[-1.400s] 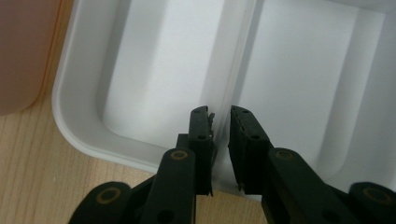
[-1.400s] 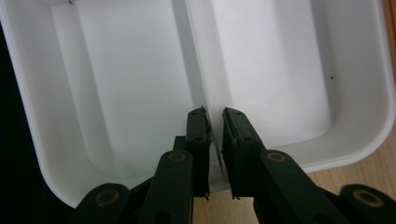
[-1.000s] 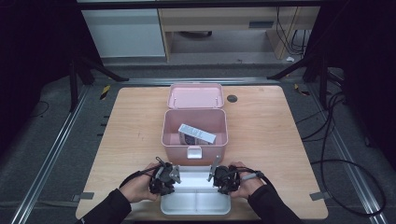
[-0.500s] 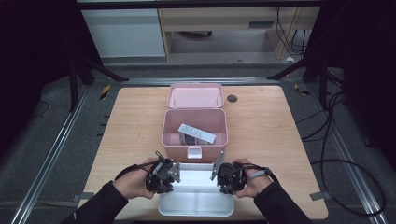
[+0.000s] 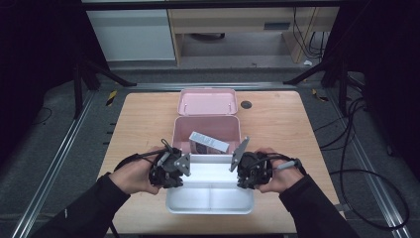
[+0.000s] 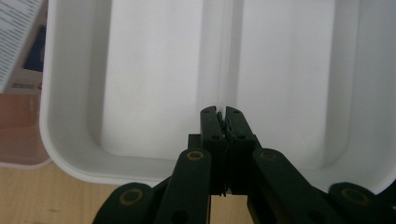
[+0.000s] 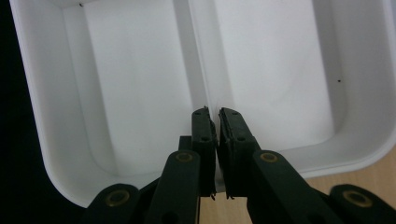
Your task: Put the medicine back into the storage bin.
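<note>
Both grippers pinch the white tray's (image 5: 210, 201) middle divider, left gripper (image 5: 168, 171) at nine o'clock, right gripper (image 5: 250, 171) at three, jaws nearly closed on it. Beyond, at twelve, sits the open pink box (image 5: 207, 130). Uneven lifting could tilt the tray, slipping that thin divider free.

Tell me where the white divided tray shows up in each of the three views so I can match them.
High view: the white tray sits at the table's near edge, between the left gripper and the right gripper, in front of the pink box.
Left gripper view: the tray spreads beyond the shut jaws.
Right gripper view: the tray likewise lies beyond the jaws.
Shared landmark: the centre divider, which each gripper pinches.
</note>
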`<state>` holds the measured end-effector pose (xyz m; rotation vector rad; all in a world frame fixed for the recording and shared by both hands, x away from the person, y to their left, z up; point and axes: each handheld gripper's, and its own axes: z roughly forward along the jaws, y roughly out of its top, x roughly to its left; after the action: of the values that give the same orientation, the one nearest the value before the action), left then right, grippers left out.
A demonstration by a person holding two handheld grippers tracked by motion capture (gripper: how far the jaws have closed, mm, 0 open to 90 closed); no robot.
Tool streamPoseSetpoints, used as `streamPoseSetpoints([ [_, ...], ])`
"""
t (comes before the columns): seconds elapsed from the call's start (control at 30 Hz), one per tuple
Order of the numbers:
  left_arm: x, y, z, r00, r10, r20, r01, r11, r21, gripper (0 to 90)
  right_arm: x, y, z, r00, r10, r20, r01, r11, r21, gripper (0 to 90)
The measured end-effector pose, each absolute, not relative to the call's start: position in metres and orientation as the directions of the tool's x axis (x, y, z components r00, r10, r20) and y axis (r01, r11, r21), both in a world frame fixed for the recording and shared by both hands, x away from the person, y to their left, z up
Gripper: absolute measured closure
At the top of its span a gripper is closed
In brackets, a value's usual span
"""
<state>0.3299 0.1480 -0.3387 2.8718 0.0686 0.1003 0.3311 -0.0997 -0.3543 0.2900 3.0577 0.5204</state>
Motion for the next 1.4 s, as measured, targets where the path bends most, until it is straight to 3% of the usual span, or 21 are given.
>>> streamPoseSetpoints([
  [0.73,0.421,0.158,-0.295,0.988,0.065,0.138,0.021,-0.954,0.298,89.1,0.423,-0.098,-0.304,-0.978,0.176,-0.114,0.119,0.914,0.387,84.4],
  [1.1,0.473,0.159,-0.306,0.99,0.065,0.123,0.026,-0.956,0.291,88.2,0.467,-0.097,-0.316,-0.972,0.199,-0.125,0.133,0.905,0.405,84.8],
  [1.4,0.494,0.161,-0.331,0.993,0.069,0.094,0.042,-0.962,0.27,87.7,0.486,-0.09,-0.34,-0.971,0.213,-0.106,0.157,0.908,0.387,84.9],
])
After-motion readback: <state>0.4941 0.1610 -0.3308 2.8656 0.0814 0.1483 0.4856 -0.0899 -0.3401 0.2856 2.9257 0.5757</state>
